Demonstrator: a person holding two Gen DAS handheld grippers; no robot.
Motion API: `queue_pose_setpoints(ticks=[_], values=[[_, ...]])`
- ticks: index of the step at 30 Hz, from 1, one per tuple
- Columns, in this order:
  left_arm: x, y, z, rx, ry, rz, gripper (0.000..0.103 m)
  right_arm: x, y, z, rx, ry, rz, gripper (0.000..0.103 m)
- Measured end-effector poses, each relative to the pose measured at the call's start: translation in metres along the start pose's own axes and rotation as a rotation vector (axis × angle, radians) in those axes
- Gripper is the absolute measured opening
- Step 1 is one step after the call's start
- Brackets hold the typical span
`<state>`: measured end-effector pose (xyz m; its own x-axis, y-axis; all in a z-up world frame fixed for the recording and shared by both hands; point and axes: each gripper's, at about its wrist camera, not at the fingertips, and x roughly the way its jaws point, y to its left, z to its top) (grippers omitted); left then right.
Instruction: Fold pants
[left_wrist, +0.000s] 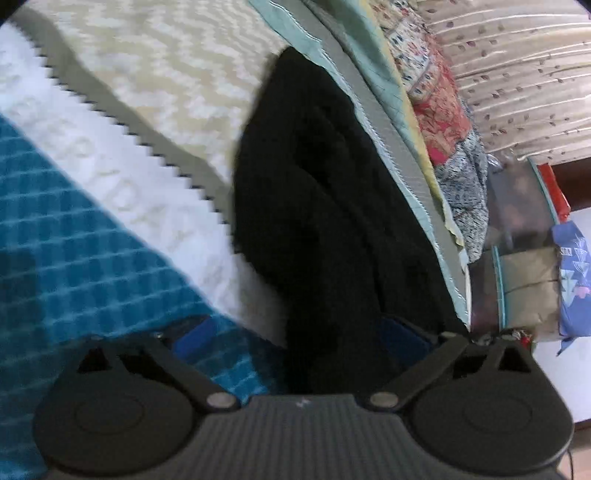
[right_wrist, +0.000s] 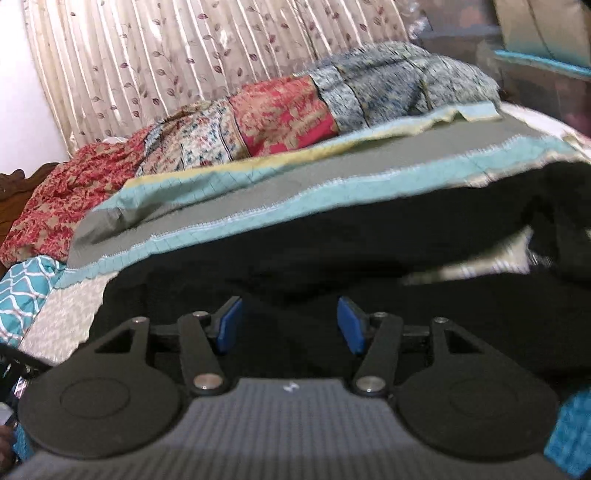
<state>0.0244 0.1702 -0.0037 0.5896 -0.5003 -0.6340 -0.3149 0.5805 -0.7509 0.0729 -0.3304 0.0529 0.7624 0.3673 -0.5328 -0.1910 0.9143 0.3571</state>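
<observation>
Hovering low over the bed, the left gripper (left_wrist: 299, 336) has its blue pads spread wide, black cloth bunched between them — nothing pinched as far as the view shows. The pants (left_wrist: 325, 192) run away from it as a long dark heap, lying across a white band of the bedspread (left_wrist: 110, 147) with a blue checked towel (left_wrist: 74, 258) to one side. Beyond, a grey and teal quilt edge (left_wrist: 399, 155), then patterned bedding against a pleated curtain (left_wrist: 517, 74).

Right gripper (right_wrist: 291, 325) — pads apart, open, poised just over the same black pants (right_wrist: 332, 251), which fill the near ground of its view. Behind them the quilt (right_wrist: 258, 192), a patchwork cover (right_wrist: 277, 114) in red and blue, and the curtain (right_wrist: 184, 48). Focus is soft in both views.
</observation>
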Motion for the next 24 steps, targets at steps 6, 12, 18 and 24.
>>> queue_pose_setpoints(ticks=[6,12,18,24], values=[[0.027,-0.032,-0.001,0.068,0.011,0.081,0.009,-0.031,-0.028,-0.018,0.13,-0.007,-0.084,0.059],[-0.086,-0.059,-0.008,0.248,-0.199,0.126,0.008,-0.061,-0.061,-0.027,0.251,-0.068,-0.186,0.059],[-0.117,-0.033,-0.025,0.241,-0.181,0.335,0.012,-0.068,-0.095,-0.046,0.412,-0.082,-0.265,0.059],[-0.094,0.007,-0.037,0.088,-0.121,0.405,0.041,-0.082,-0.113,-0.052,0.494,-0.116,-0.306,0.059]])
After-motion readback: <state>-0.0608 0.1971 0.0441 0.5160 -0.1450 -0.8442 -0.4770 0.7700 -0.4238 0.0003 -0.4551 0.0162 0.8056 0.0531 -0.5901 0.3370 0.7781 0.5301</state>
